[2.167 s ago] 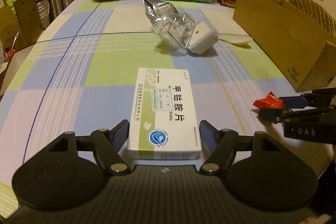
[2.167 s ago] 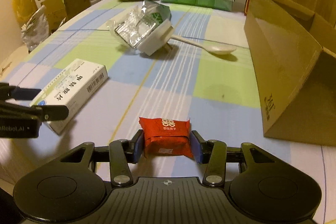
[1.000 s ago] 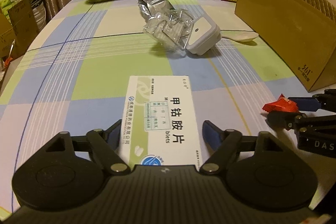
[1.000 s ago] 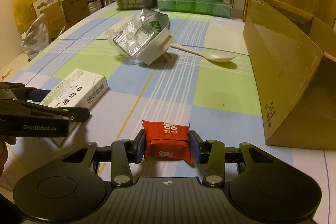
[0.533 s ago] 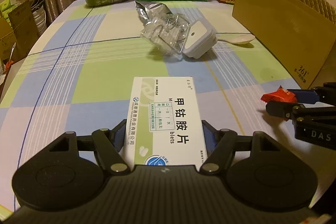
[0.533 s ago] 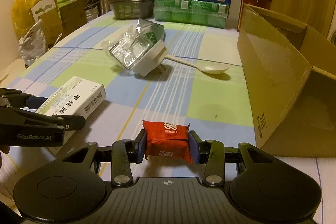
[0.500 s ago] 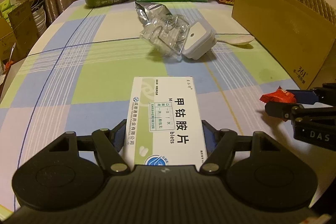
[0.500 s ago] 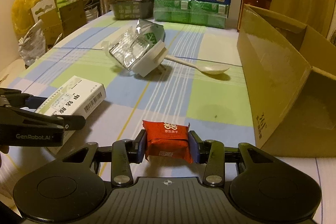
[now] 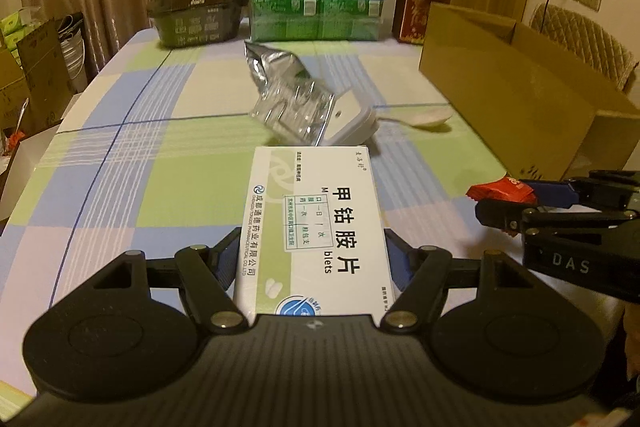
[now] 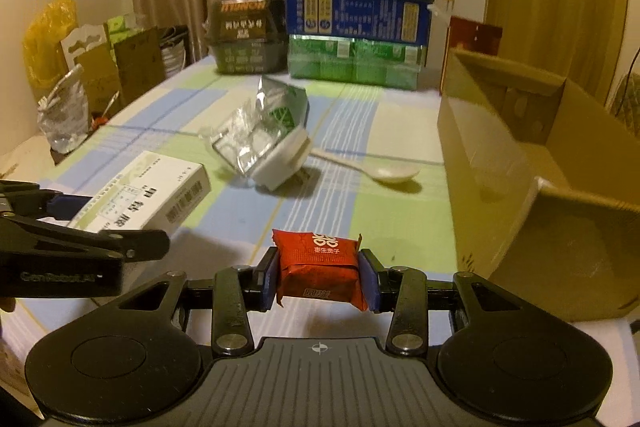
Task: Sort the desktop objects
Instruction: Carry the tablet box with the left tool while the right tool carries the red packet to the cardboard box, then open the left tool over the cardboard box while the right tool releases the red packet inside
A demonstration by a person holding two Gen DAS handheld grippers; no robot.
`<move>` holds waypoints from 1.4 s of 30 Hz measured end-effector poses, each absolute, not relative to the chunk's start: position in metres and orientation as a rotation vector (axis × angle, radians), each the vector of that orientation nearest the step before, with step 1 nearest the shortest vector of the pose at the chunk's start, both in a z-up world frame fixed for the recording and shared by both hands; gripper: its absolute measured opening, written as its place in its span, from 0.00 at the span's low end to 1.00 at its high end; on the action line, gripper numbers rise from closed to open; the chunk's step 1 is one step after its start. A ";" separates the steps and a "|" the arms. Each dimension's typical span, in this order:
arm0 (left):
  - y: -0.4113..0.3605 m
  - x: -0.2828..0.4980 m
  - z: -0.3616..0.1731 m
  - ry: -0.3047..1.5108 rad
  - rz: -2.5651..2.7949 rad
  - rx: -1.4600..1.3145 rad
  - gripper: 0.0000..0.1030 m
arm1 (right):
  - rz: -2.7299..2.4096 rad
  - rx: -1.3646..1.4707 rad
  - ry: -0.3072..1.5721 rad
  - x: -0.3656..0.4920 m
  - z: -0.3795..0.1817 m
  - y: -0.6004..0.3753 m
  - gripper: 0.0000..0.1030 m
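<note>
Both pickups look done: left gripper (image 9: pixel 312 259) is clamped on the white medicine box (image 9: pixel 316 227), right gripper (image 10: pixel 320 277) pinches the red candy packet (image 10: pixel 318 267), both lifted near us. The cardboard box (image 10: pixel 520 163) on the right looks empty; foil blister pack (image 10: pixel 256 143), spoon (image 10: pixel 384 173) remain.

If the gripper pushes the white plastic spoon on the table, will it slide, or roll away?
The spoon lies flat on the tablecloth, so it would probably slide or pivot, not roll. It looks thin, likely very light. Its low handle may be hard to pinch.
</note>
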State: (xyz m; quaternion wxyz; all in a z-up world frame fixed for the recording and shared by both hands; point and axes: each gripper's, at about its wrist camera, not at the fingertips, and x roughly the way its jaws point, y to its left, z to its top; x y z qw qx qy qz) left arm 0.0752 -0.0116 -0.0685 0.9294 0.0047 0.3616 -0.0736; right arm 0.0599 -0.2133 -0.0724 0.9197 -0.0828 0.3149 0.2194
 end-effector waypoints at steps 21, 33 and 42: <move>-0.093 0.065 0.015 0.644 -0.238 -0.006 0.65 | 0.342 -0.113 0.525 0.064 0.023 -0.292 0.38; -0.159 0.087 0.042 0.626 -0.334 0.029 0.65 | 0.231 -0.107 0.510 0.103 0.042 -0.367 0.38; -0.208 0.129 0.047 0.645 -0.411 0.008 0.65 | 0.190 -0.100 0.542 0.140 0.038 -0.403 0.38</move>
